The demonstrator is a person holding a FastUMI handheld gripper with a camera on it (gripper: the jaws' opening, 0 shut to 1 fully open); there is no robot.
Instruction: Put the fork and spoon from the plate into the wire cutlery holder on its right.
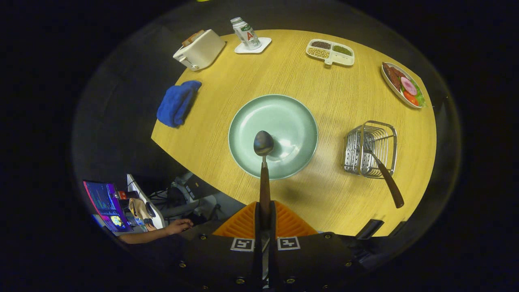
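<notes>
The hand-held gripper [264, 215] hangs high above the round, pale wooden table [324, 101], pointing steeply down at it. Its two orange ribbed fingers [243, 223] are drawn almost together, both pressing on the brown wooden handle of the metal spoon [264, 162]. The spoon projects straight ahead of the fingers, its dark bowl hovering over the near half of the round pale-green plate [273, 136]; it appears lifted clear of the plate, though the height is hard to judge from this view. To the plate's right stands the silver wire cutlery holder [369, 148], well apart from the spoon. The wooden-handled fork [385, 172] already rests in it, tines down, handle leaning out toward the table's near edge. Beyond the plate lie a folded blue cloth [177, 103], a white toaster [199, 49] and a white divided dish [330, 52].
</notes>
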